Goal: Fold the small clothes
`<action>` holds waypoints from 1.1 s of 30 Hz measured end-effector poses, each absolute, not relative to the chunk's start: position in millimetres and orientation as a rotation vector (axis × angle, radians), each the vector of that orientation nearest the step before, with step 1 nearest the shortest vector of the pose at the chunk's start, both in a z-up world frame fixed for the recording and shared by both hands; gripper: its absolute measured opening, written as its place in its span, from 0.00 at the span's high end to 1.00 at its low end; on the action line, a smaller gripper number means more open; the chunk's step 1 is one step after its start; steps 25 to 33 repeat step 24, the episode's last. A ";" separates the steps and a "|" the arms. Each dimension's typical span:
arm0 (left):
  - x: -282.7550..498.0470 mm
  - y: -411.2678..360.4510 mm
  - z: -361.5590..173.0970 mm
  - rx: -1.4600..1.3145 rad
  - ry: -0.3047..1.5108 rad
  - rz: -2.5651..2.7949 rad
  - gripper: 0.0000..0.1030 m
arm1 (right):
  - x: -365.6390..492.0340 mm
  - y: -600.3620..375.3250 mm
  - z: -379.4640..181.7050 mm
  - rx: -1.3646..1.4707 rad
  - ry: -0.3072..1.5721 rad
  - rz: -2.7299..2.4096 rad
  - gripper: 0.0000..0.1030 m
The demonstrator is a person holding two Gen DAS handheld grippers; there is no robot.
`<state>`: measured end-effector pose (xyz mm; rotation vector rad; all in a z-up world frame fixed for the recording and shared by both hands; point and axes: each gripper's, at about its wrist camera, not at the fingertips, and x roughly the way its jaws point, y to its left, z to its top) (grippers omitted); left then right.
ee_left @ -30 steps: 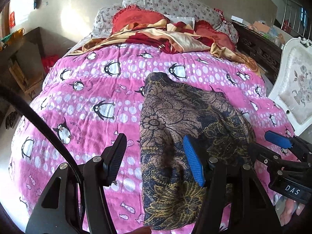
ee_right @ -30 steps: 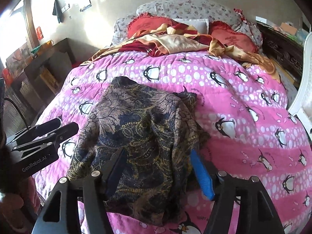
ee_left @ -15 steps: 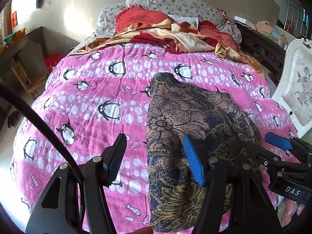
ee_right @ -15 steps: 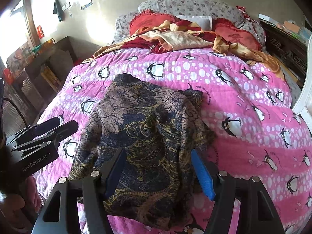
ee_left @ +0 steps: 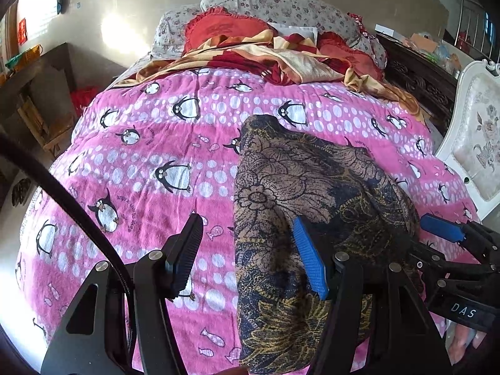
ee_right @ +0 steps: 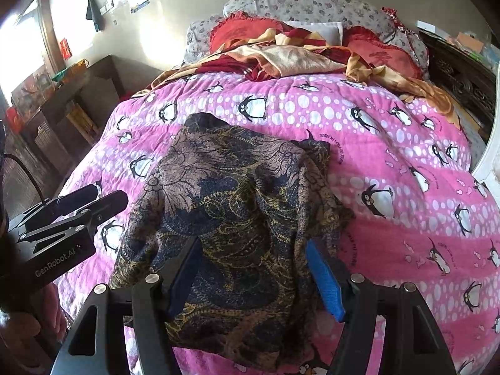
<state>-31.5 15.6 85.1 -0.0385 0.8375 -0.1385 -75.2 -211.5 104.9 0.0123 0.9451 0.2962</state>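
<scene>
A dark blue and tan floral garment (ee_left: 312, 187) (ee_right: 237, 206) lies loosely bunched on the pink penguin bedspread (ee_left: 150, 162) (ee_right: 406, 187). My left gripper (ee_left: 248, 256) (ee_right: 100, 195) hovers open over the garment's near left edge, with one finger above the bedspread and the blue pad above the cloth. My right gripper (ee_right: 254, 278) (ee_left: 415, 234) stands open over the garment's near right part, and cloth shows between its fingers. Neither gripper's pads press on the fabric. The garment's near hem is partly hidden behind the gripper bodies.
A crumpled red and yellow blanket (ee_left: 281, 59) and pillows (ee_right: 312, 6) fill the head of the bed. A white upholstered chair (ee_left: 475, 143) and a dark wooden cabinet (ee_left: 422, 75) stand to the right. Shelves (ee_right: 62, 100) line the left wall. A black cable (ee_left: 62, 200) crosses the left.
Both views have shifted only slightly. The garment lies as before, and both grippers keep the same opening.
</scene>
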 end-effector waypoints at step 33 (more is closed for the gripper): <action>-27.4 22.9 81.0 -0.071 0.810 -0.135 0.41 | -70.7 -211.0 95.6 0.010 0.973 0.303 0.35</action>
